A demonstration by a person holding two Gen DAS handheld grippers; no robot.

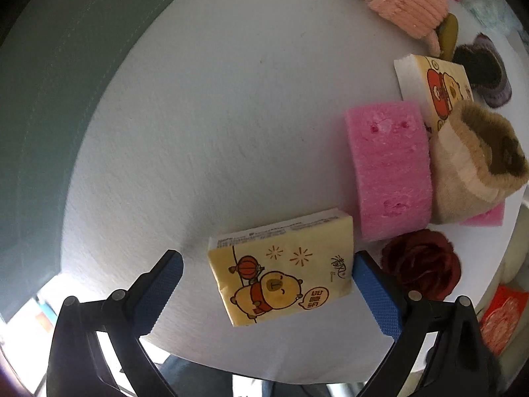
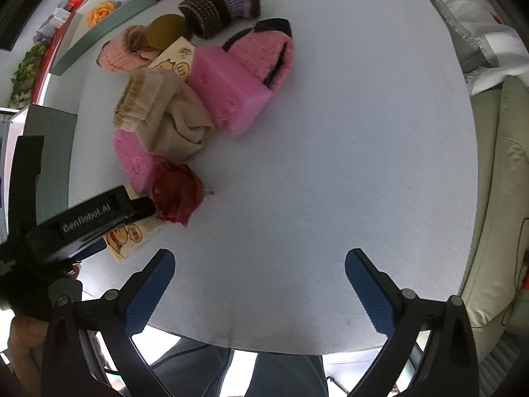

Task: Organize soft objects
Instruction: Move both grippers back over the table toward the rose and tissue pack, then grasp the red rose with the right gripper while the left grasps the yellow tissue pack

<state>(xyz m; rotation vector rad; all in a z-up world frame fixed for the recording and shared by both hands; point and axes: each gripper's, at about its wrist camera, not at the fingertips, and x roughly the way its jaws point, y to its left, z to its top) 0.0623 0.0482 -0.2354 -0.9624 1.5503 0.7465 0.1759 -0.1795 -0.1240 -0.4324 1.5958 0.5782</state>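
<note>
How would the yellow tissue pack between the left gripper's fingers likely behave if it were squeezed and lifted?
The tissue pack looks soft, so it would probably dent under the left gripper, whose jaws stand open around it. It seems light for its size. Its glossy wrapper may be slippery, though the textured blue pads should help.

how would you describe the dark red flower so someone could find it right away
Start at the white round table and find the pile of soft things on it. At the pile's near end, next to a pink sponge and a yellow tissue pack, lies the dark red flower. It is the only deep red, ruffled, petal-shaped thing there.
</note>
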